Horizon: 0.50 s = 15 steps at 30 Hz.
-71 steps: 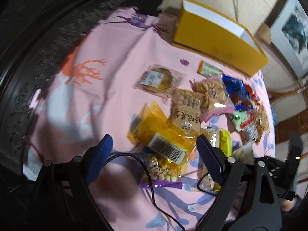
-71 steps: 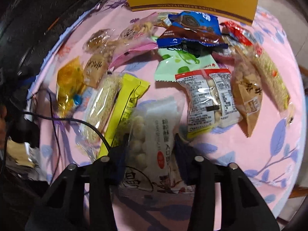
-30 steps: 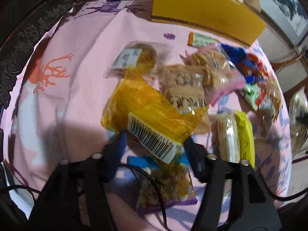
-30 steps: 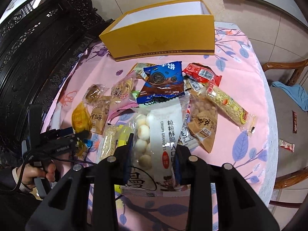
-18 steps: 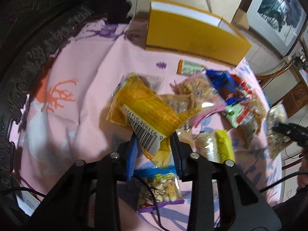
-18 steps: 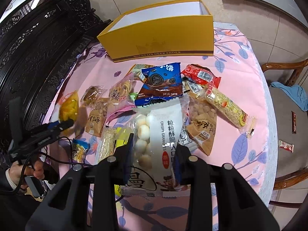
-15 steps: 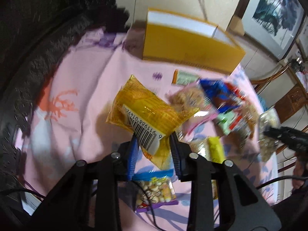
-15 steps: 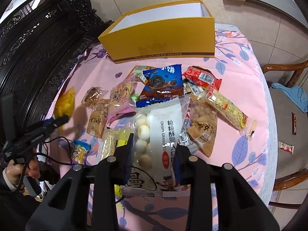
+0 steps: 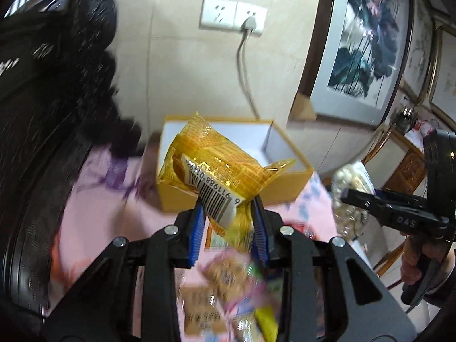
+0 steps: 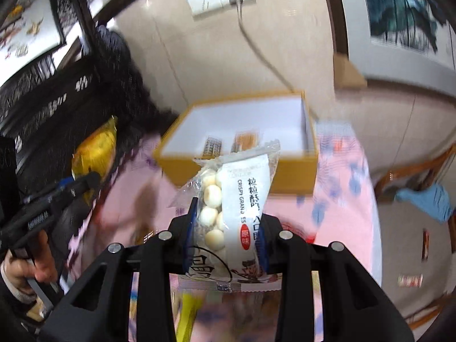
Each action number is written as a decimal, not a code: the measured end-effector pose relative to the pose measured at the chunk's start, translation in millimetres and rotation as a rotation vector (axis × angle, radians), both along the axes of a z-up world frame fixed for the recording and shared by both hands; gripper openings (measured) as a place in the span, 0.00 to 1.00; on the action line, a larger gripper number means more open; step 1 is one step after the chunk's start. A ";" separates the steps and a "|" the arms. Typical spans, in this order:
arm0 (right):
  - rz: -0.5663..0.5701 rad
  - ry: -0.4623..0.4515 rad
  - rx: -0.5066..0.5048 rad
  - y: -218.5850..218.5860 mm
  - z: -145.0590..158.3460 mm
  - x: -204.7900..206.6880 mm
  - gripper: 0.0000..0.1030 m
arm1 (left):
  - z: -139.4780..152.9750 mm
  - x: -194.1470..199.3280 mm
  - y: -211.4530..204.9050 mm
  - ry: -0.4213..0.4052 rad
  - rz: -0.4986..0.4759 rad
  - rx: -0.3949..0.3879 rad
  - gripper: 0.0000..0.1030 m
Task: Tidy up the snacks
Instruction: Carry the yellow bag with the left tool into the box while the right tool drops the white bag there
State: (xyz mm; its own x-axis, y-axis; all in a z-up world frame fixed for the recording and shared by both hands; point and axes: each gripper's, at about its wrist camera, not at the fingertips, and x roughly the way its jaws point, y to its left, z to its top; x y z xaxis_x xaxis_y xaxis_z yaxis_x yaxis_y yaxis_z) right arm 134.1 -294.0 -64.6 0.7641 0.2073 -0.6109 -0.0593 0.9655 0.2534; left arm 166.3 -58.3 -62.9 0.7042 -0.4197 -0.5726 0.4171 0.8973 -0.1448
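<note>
My left gripper (image 9: 228,228) is shut on a yellow snack packet (image 9: 216,168) with a barcode label, held in the air in front of the open yellow box (image 9: 285,183). My right gripper (image 10: 226,233) is shut on a clear-and-white bag of round crisps (image 10: 236,196), also lifted, in front of the same yellow box (image 10: 290,182), which holds two small items (image 10: 245,141) on its white floor. The right gripper with its bag shows in the left wrist view (image 9: 359,196); the left gripper and yellow packet show in the right wrist view (image 10: 94,148).
Several snack packets (image 9: 225,293) lie on the pink patterned tablecloth (image 10: 339,199) below the grippers. Dark carved furniture (image 9: 42,114) stands at the left. A wall with sockets (image 9: 233,17) is behind the box. A wooden chair (image 10: 413,176) stands right of the table.
Both grippers have risen and tilted up toward the yellow box, each carrying its packet; the views are blurred by motion. The box interior now shows.
</note>
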 end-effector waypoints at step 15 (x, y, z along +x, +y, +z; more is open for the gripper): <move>-0.086 0.018 -0.084 -13.9 -8.0 166.3 0.86 | -29.6 180.9 -59.1 0.123 0.138 -0.010 0.77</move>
State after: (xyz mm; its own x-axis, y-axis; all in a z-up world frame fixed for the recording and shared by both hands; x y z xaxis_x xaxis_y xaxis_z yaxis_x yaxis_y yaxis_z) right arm 300.5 -307.9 -72.6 0.7657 0.0884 -0.6371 0.0288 0.9848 0.1712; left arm 347.3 -117.4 -92.5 0.6803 -0.3299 -0.6545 0.2683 0.9431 -0.1965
